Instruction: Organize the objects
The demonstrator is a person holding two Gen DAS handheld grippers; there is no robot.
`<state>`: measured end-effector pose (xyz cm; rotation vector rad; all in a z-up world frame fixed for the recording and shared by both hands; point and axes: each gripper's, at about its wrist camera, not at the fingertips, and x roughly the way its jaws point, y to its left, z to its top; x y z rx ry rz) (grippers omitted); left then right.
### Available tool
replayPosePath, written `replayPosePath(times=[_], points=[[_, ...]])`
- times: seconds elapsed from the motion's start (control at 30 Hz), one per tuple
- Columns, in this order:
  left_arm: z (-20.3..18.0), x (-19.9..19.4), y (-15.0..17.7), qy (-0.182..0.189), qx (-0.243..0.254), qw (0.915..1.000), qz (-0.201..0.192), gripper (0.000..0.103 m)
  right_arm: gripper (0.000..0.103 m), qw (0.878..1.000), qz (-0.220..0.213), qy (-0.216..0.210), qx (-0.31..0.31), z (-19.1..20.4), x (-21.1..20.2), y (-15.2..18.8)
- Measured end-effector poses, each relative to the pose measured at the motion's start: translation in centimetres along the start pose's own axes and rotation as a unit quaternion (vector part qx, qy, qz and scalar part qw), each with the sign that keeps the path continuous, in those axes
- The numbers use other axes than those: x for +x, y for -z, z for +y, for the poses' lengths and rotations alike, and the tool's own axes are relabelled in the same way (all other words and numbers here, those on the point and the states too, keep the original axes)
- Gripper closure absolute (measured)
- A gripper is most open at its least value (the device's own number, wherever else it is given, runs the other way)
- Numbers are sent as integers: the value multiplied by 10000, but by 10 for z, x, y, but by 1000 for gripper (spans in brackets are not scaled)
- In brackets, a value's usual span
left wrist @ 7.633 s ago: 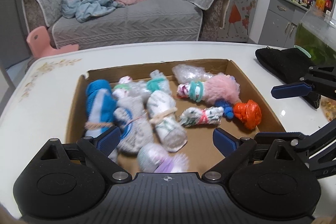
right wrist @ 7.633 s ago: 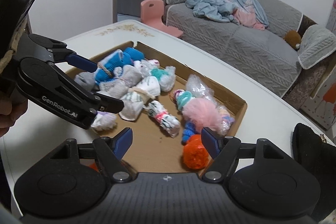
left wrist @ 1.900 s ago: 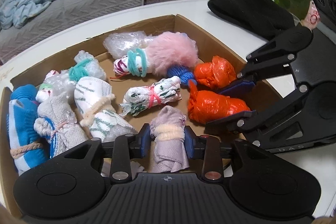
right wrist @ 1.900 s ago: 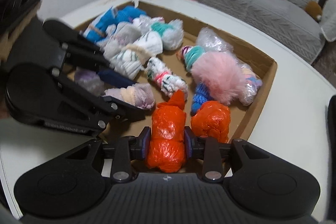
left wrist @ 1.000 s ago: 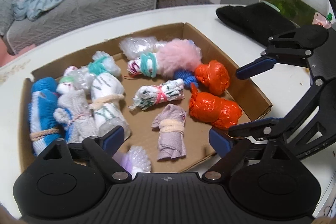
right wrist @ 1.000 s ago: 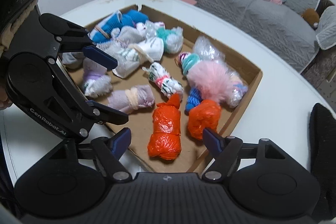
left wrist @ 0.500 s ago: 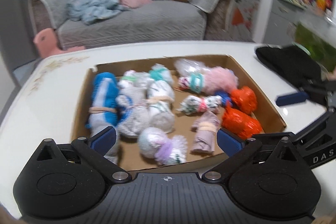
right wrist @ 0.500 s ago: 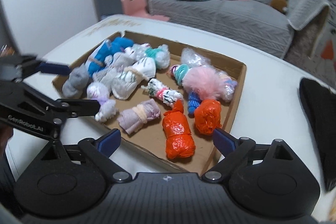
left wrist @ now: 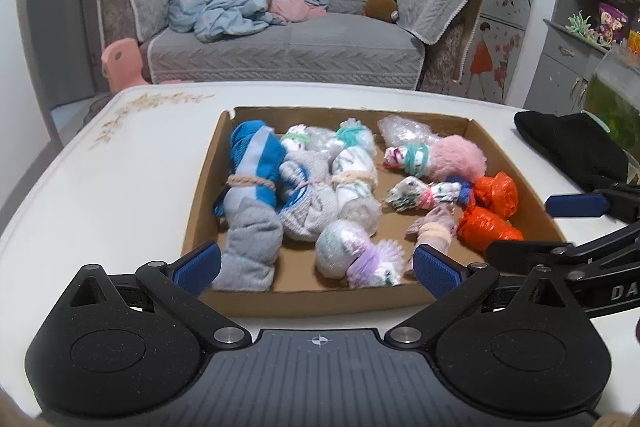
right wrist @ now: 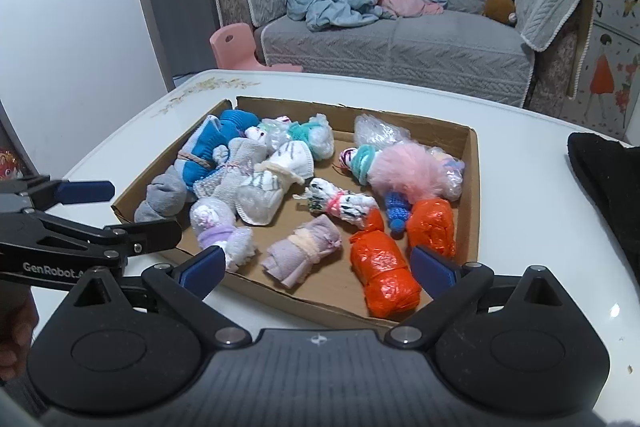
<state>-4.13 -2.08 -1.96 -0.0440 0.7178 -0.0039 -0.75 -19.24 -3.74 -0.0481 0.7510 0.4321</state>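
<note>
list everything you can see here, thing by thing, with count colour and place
cardboard box: 1, brown, on the table
orange bundles: 2, orange plastic, box's near right corner
lilac bundle: 1, pale purple with cream band, near edge, left of the orange ones
pink fluffy bundle: 1, pink, far right of box
blue sock bundle: 1, blue and white, box's left side
grey sock: 1, grey, near left corner
table: 1, white
black cloth: 1, black, on the table right of box
sofa: 1, grey, behind
left gripper: open, empty
right gripper: open, empty

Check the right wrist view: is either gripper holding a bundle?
No: the right gripper and left gripper are both open, empty, outside the cardboard box.
</note>
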Motion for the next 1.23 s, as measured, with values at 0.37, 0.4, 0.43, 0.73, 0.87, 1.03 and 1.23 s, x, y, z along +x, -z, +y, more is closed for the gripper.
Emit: replayPosePath(times=[0.37, 0.4, 0.43, 0.73, 0.87, 1.03, 1.23], points=[[9, -12, 1, -441, 219, 9985, -259, 1, 4, 9997, -221, 24, -23, 14, -9, 1], [8, -13, 0, -510, 288, 9978, -303, 1, 4, 9998, -213, 27, -15, 14, -9, 1], [7, -15, 0, -583, 367, 9970, -345, 1, 4, 9998, -212, 23, -10, 14, -9, 1], [6, -21, -4, -569, 632, 9949, -548, 1, 3, 9997, -250, -6, -46, 19, -6, -1], [7, -23, -5, -634, 683, 9938, -604, 1, 3, 9997, -253, -21, -32, 21, -4, -1], [11, -28, -13, -583, 626, 9939, -699, 1, 3, 9996, -267, -64, -63, 25, -2, -4], [14, -30, -20, -677, 585, 9923, -858, 1, 3, 9995, -291, -111, -97, 30, 0, -5]])
